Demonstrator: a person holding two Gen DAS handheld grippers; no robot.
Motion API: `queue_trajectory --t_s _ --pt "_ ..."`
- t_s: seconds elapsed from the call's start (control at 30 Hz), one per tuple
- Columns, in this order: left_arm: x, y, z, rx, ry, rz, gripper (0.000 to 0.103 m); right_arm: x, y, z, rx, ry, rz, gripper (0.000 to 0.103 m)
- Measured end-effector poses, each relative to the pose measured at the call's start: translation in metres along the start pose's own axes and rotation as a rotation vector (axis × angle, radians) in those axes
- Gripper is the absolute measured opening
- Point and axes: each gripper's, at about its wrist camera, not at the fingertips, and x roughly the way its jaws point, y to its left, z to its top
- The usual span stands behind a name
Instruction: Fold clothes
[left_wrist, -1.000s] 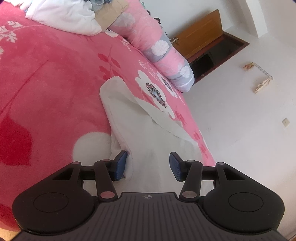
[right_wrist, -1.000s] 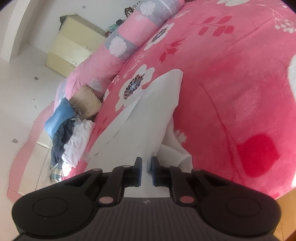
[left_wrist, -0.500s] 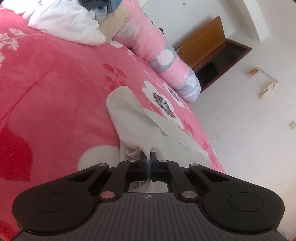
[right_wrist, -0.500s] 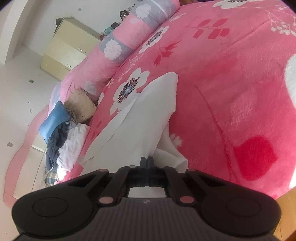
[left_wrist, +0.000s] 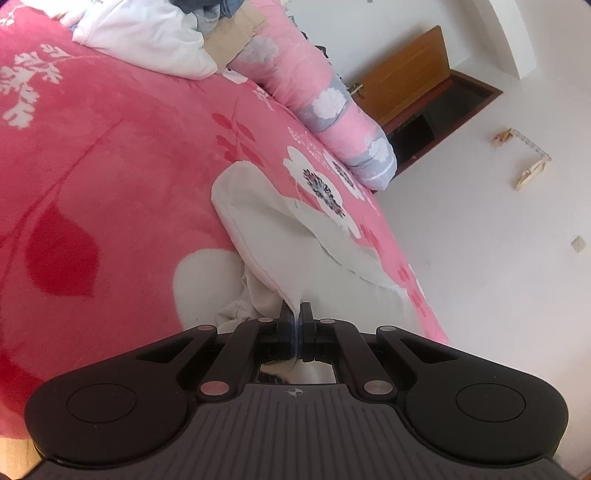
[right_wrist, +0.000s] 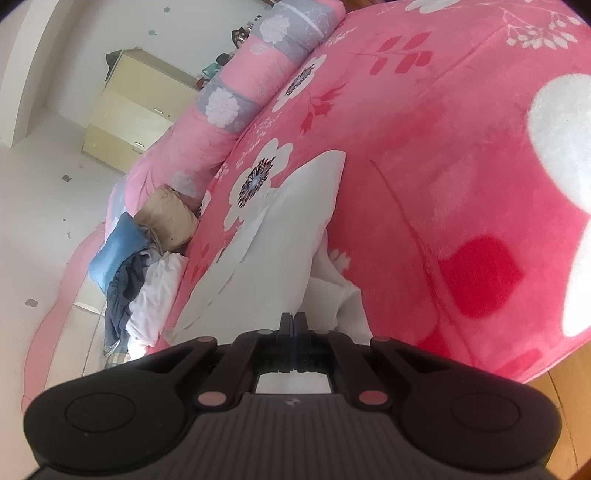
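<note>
Both tongs pinch one limp, creased white garment (left_wrist: 273, 236) (right_wrist: 280, 236).

Pink blanket (left_wrist: 110, 155) showing red leaf shapes, white blobs and white flowers with dark, speckled centres. Off-white garment (left_wrist: 273, 236) lying plain, no print; reading brighter white in the right wrist view (right_wrist: 291, 229). Bolster (left_wrist: 325, 107) at the far edge showing pink and grey blocks with white blossoms. Clothes pile (right_wrist: 144, 266) mixing blue, dark navy, white and tan. Cabinet (right_wrist: 136, 110) appearing pale cream; wooden door (left_wrist: 402, 74) glowing orange-brown. Both grippers (left_wrist: 295, 314) (right_wrist: 293, 321) looking matte black.
</note>
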Motion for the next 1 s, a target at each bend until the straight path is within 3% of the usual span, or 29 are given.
queue_trajectory --t_s 0.67,0.73,0.8,0.83,0.87,0.93,1.0 --pt "-0.007 -0.006 0.001 0.117 0.079 0.008 0.000 -0.015 -0.010 -0.023 0.037 0.034 -0.018 0.000" --pt "-0.001 -0.004 0.005 0.115 0.096 0.013 0.004 -0.014 -0.009 -0.021 0.029 0.032 -0.043 0.002" --pt "0.000 -0.003 0.009 0.117 0.104 0.030 0.021 -0.018 -0.003 -0.017 -0.003 0.022 -0.073 0.003" --pt "-0.002 -0.004 0.013 0.133 0.101 0.048 0.030 -0.022 0.002 -0.015 -0.024 0.012 -0.087 0.004" --pt "-0.004 -0.006 0.018 0.151 0.097 0.068 0.031 -0.027 0.007 -0.012 -0.046 0.002 -0.100 0.005" --pt "-0.012 -0.010 0.028 0.202 0.055 0.089 0.032 -0.035 0.016 -0.007 -0.090 -0.017 -0.127 0.026" --pt "-0.013 -0.019 0.039 0.262 0.027 0.087 0.034 -0.043 0.025 -0.001 -0.134 -0.037 -0.154 0.032"
